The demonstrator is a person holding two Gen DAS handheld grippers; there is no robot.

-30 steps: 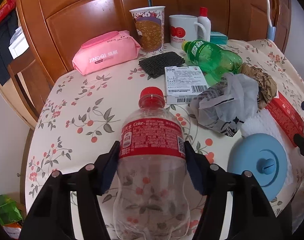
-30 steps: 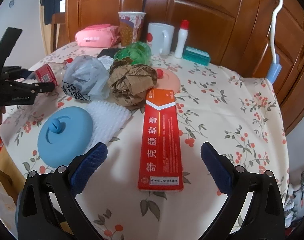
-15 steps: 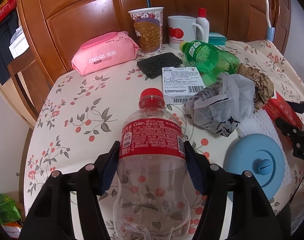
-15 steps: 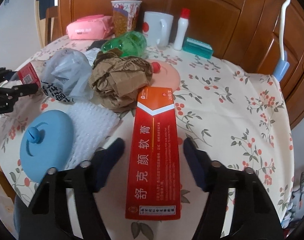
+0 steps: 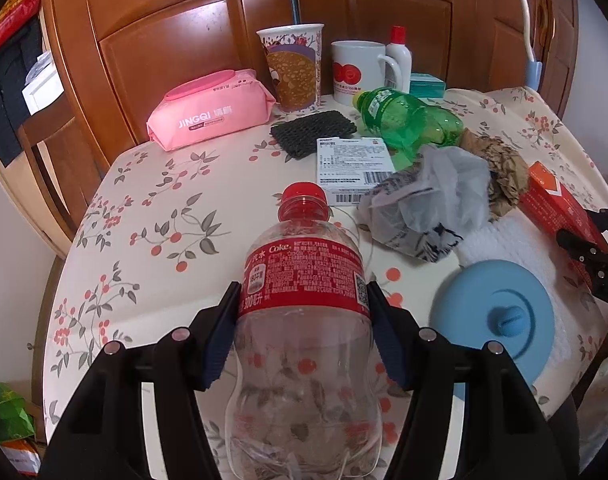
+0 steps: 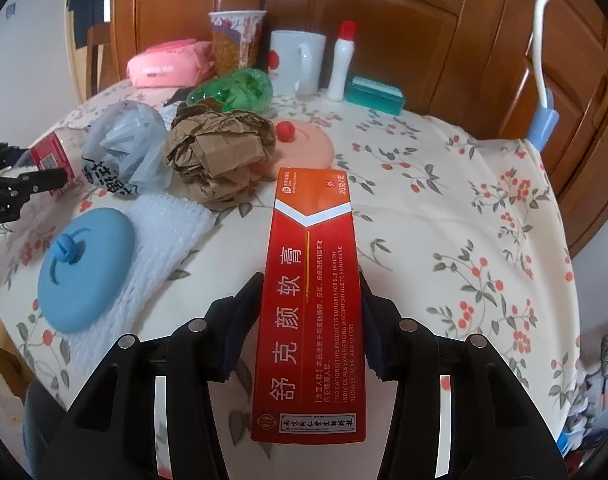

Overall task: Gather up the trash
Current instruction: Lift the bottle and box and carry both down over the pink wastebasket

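My left gripper (image 5: 304,300) is shut on an empty Coke bottle (image 5: 304,276) with a red cap and label, held over the near left of the floral table. My right gripper (image 6: 311,288) is shut on a long red ointment box (image 6: 309,300), its pads against both long sides. On the table lie a crumpled grey plastic bag (image 5: 427,204), a crumpled brown paper wad (image 6: 220,152), a green plastic bottle (image 5: 411,120) on its side, a white printed label (image 5: 353,164) and a white foam net (image 6: 160,240).
A blue round lid (image 6: 86,268) lies on the foam net, a pink lid (image 6: 304,144) behind the paper. At the back stand a pink wipes pack (image 5: 212,116), a paper cup (image 5: 294,68), a white mug (image 5: 357,72), a small white bottle (image 6: 341,60) and a teal box (image 6: 373,94). A dark scrub pad (image 5: 313,132) lies nearby.
My right gripper moved forward over the red box and closed from wide open onto its sides. My left gripper kept hold of the Coke bottle, barely shifting.
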